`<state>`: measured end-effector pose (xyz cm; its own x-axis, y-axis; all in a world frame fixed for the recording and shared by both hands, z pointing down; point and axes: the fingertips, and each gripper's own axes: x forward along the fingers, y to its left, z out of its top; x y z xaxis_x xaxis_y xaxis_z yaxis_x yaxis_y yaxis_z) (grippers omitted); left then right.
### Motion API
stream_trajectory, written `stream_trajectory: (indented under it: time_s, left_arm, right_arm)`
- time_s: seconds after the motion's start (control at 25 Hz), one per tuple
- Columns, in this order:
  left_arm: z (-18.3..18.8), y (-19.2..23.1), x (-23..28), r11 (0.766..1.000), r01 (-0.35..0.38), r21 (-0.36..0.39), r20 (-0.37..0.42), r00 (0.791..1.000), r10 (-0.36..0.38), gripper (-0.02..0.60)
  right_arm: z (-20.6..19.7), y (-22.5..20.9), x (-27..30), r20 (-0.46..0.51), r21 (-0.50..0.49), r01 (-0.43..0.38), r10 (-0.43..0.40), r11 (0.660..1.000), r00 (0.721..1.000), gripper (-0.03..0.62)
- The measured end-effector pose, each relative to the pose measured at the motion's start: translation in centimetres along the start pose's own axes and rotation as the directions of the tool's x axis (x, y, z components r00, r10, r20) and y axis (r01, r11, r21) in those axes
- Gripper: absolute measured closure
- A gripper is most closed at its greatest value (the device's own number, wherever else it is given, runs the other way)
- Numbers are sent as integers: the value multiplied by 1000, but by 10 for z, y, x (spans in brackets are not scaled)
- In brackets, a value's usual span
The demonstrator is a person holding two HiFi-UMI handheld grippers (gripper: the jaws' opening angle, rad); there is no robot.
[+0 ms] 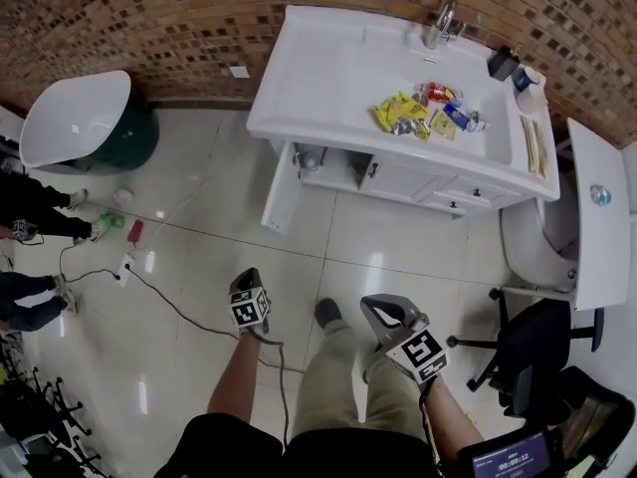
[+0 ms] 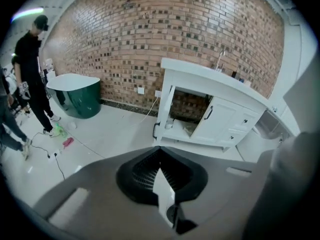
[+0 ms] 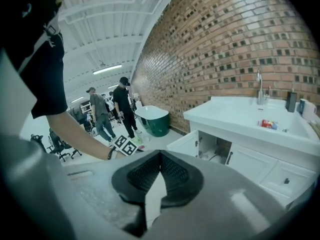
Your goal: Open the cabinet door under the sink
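Note:
The white sink cabinet (image 1: 398, 182) stands against the brick wall. Its left door (image 1: 282, 192) is swung open, showing pipes inside; the door beside it (image 1: 403, 179) is closed. Both grippers hang over the floor, well short of the cabinet. My left gripper (image 1: 249, 302) is shut and holds nothing. My right gripper (image 1: 393, 327) also has its jaws together and empty. The left gripper view has the open door (image 2: 164, 116) beyond the left gripper's (image 2: 160, 151) tips. In the right gripper view, the open door (image 3: 187, 144) lies past the right gripper's (image 3: 160, 156) tips.
Several snack packets (image 1: 418, 113) lie in the basin by the faucet (image 1: 438, 26). A green and white tub (image 1: 85, 122) stands at the left. A cable (image 1: 159, 292) runs across the floor. An office chair (image 1: 528, 352) is at the right. People (image 1: 30, 217) stand at the far left.

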<state>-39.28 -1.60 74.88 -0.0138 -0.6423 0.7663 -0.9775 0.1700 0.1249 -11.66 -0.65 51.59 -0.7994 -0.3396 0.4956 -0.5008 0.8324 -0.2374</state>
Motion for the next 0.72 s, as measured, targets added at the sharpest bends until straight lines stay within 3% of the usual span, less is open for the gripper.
stream_trajectory:
  time_s: [0.24, 0.56, 0.72]
  left_arm:
    - [42, -60, -95, 996, 83, -19, 164, 983, -79, 568]
    - [39, -169, -224, 980, 200, -24, 316, 931, -182, 568]
    - [37, -231, -277, 963, 269, 8, 365, 896, -253, 566]
  right_arm:
    - [13, 9, -52, 56, -27, 4, -3, 1000, 998, 603]
    - [-13, 29, -165, 130, -14, 47, -45, 999, 991, 603]
    - [-37, 38, -221, 136, -5, 70, -68, 998, 988, 603]
